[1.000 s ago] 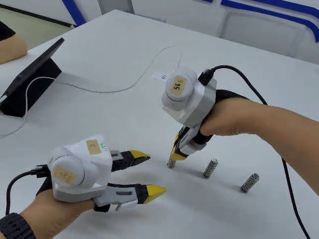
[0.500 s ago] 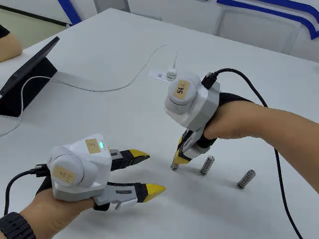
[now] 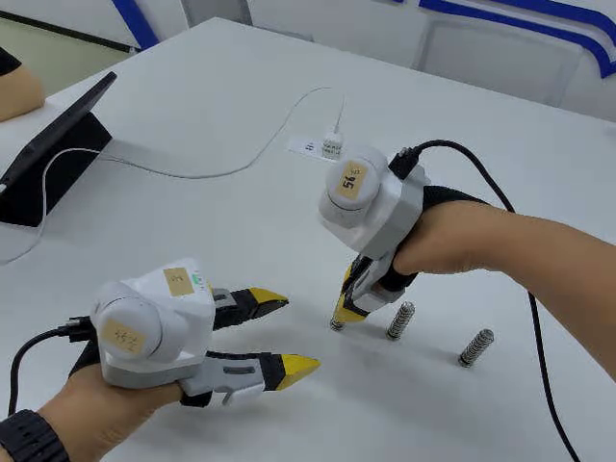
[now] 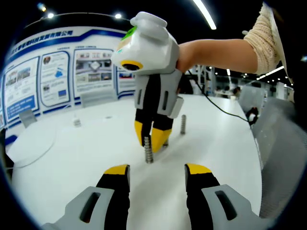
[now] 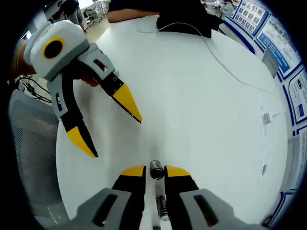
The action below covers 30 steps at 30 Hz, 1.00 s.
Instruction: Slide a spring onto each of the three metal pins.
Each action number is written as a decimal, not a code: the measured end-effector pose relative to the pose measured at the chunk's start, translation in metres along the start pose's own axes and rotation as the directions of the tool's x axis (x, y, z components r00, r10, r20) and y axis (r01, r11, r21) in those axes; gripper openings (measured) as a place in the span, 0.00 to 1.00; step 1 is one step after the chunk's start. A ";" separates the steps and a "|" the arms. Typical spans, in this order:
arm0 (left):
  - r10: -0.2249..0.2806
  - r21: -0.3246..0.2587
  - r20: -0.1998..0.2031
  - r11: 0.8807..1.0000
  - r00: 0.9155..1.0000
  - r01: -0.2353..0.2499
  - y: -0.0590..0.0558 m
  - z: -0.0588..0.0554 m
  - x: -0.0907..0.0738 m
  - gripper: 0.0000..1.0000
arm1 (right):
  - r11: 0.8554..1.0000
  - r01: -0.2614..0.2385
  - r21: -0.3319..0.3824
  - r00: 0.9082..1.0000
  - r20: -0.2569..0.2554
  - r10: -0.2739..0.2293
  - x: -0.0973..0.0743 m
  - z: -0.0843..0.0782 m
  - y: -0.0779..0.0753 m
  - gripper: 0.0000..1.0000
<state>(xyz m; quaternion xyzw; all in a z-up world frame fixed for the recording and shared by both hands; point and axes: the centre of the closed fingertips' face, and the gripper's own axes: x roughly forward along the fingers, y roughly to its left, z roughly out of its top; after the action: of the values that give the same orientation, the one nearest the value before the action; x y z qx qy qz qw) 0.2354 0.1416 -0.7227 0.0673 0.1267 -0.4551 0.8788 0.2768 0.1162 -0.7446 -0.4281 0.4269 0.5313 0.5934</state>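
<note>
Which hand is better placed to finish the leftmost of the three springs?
Right. The right tool is shut on that spring, aimed down at the table; the left tool hangs open, off to the side, apart from it.

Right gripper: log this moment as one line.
right gripper: shut on first spring | left gripper: open, hovering | second spring, third spring: standing
</note>
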 end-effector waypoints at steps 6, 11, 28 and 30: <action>0.002 0.001 0.002 1.000 1.000 -0.002 0.001 0.001 0.000 0.47 | 1.000 0.006 0.016 1.000 0.025 -0.007 -0.010 -0.002 0.000 0.22; 0.002 0.001 0.001 1.000 1.000 -0.002 0.001 0.002 0.001 0.47 | 0.999 0.023 0.026 0.998 0.049 -0.025 -0.022 -0.006 0.000 0.23; 0.005 0.006 0.000 1.000 1.000 -0.005 0.002 0.009 0.003 0.50 | 0.984 0.104 0.143 0.967 0.219 -0.134 -0.066 -0.023 -0.008 0.30; 0.007 0.005 -0.001 1.000 1.000 -0.007 0.002 0.011 0.003 0.50 | 0.979 0.113 0.168 0.960 0.237 -0.151 -0.073 -0.030 -0.009 0.30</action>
<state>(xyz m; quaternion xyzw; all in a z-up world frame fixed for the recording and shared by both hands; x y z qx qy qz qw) 0.2409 0.1376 -0.7133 0.0704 0.1258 -0.4523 0.8802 0.2786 0.0676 -0.6819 -0.3391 0.3590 0.5058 0.7073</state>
